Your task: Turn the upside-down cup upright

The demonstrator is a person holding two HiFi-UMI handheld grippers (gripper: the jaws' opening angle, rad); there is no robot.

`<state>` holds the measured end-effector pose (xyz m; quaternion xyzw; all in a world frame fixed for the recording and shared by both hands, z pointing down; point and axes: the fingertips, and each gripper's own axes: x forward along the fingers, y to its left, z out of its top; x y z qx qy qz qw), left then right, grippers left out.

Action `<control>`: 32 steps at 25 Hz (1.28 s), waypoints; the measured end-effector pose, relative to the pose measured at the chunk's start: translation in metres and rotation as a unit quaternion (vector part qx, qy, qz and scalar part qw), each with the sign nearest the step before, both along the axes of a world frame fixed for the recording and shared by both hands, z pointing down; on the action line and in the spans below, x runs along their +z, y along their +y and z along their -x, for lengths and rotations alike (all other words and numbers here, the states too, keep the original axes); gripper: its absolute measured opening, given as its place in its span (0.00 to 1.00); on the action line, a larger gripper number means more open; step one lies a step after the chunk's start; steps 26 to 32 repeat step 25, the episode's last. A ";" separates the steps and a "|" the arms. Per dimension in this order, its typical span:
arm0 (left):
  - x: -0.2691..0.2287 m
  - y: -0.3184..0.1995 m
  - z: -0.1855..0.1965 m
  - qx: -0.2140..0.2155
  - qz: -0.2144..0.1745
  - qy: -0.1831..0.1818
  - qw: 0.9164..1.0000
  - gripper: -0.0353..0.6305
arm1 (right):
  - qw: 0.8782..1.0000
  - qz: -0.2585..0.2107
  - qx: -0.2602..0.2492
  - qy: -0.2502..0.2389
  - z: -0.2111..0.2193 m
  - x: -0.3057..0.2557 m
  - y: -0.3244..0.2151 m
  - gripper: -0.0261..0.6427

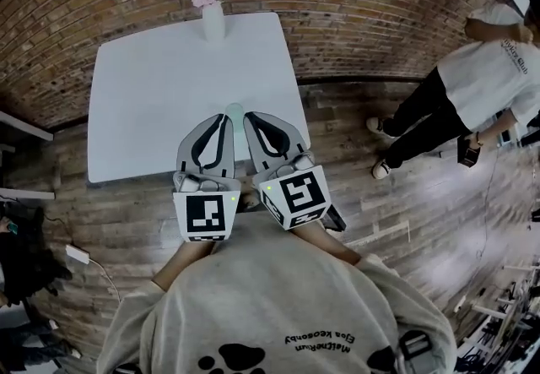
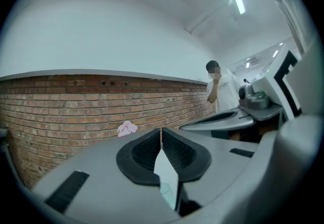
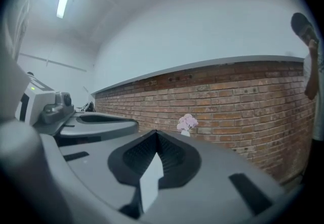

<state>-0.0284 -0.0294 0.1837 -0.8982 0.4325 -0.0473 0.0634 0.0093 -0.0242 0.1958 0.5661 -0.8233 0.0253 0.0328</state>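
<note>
Gripping nothing, left tool [image 2: 161, 139] and right tool [image 3: 157, 141] are fully closed

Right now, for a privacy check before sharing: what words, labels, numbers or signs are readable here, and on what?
"Club", probably, rest too small: bystander's white T-shirt.
Two upside-down printed lines, too blurred to quote: wearer's grey sweatshirt.
Black-and-white square patterns, no words: left marker cube, right marker cube.
Both gripper views: no text.
</note>
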 end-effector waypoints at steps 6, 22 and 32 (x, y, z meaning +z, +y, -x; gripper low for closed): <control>0.007 0.013 -0.003 -0.004 0.009 -0.005 1.000 0.08 | 1.000 -0.007 -0.015 0.015 0.000 0.001 0.015 0.05; 0.026 0.020 -0.017 -0.028 0.027 0.009 0.999 0.08 | 0.998 0.000 -0.052 0.029 -0.009 0.015 0.022 0.05; 0.027 0.017 -0.018 -0.029 0.029 0.009 0.999 0.08 | 0.998 0.000 -0.053 0.031 -0.010 0.015 0.020 0.05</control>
